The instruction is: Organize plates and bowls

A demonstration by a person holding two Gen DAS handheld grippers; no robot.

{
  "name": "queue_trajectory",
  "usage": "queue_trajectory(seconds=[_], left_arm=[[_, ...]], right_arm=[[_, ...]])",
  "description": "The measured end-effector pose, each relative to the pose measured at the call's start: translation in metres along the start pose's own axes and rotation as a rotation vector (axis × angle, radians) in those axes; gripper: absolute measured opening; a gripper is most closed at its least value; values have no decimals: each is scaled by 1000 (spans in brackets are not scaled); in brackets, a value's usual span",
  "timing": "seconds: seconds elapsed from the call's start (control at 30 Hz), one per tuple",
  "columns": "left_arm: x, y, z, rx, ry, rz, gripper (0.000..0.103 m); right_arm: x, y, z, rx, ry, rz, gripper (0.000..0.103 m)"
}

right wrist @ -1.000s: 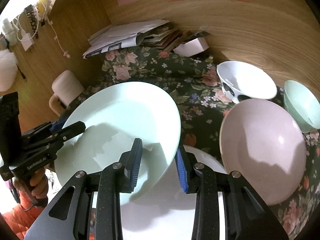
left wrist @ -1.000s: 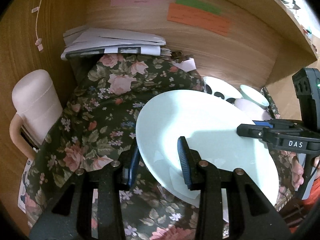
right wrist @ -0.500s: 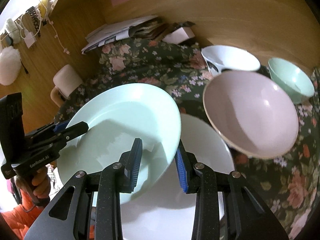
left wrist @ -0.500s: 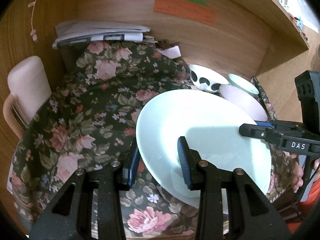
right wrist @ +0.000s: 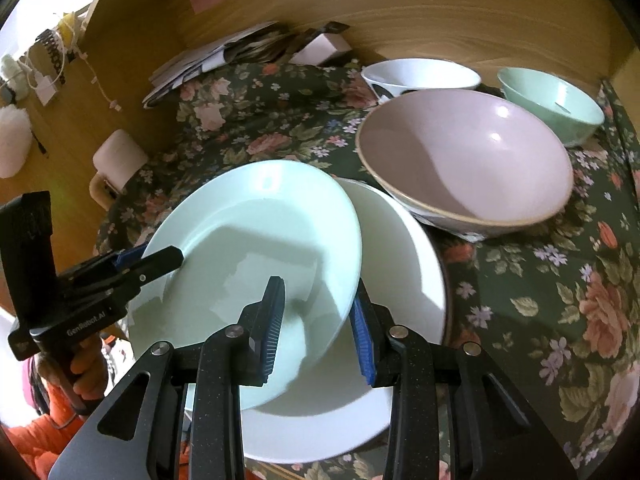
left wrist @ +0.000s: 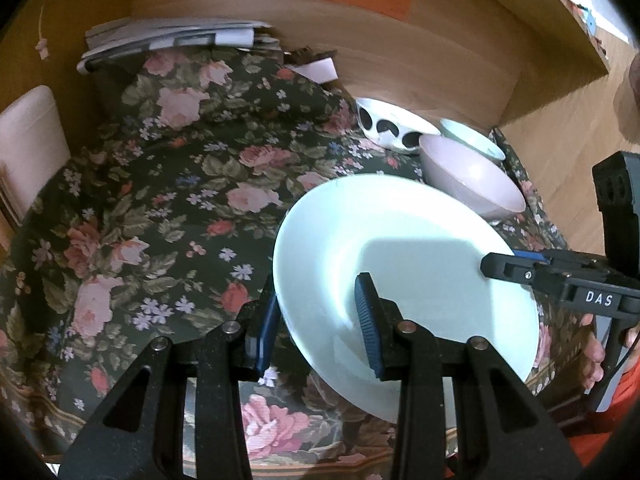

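A pale green plate (left wrist: 408, 264) (right wrist: 256, 232) hangs tilted, held at opposite rims by both grippers. My left gripper (left wrist: 318, 320) is shut on its near-left rim, one pad above and one below. My right gripper (right wrist: 318, 320) is shut on the opposite rim. Each gripper shows in the other's view, the right gripper (left wrist: 504, 268) and the left gripper (right wrist: 160, 258). A white plate (right wrist: 400, 272) lies on the floral cloth (left wrist: 160, 200), partly under the green one. Behind stand a pink bowl (right wrist: 468, 160), a white bowl with black spots (right wrist: 420, 74) and a small green bowl (right wrist: 552, 100).
A pale mug (right wrist: 120, 156) stands at the cloth's left side. A stack of papers (left wrist: 168, 40) and a small white box (left wrist: 316, 70) lie against the wooden back wall (left wrist: 420, 56). A person's hand in an orange sleeve holds each gripper.
Both grippers have carried the green plate lower and closer to the bowls, so it now overlaps the white plate. Both grips look unchanged.
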State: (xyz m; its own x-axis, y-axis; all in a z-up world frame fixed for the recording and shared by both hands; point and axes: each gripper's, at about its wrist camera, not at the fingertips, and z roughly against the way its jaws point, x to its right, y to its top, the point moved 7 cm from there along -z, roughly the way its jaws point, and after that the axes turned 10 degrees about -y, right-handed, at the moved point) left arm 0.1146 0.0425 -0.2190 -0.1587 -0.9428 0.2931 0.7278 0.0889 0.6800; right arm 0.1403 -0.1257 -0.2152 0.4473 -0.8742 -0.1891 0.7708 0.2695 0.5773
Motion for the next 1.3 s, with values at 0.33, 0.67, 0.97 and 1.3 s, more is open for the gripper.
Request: queue_trajectory(seconds=[0.33,0.67,0.97,1.3], left_arm=[[10,-2,-12,-14,-17,-12,37],[17,-5,-23,-45,-23,-27,37],[17,-7,-27,-55,-21,-38,37],[13,-4,-28,-58,-7,-37,37]], right_arm=[[15,-9,1,-11,-16,-40,30],[22,-12,5,-13,-12,-61,31],[27,-15,13,-16,-5,-68,30],[35,-14,26,5,-30,-79,30]])
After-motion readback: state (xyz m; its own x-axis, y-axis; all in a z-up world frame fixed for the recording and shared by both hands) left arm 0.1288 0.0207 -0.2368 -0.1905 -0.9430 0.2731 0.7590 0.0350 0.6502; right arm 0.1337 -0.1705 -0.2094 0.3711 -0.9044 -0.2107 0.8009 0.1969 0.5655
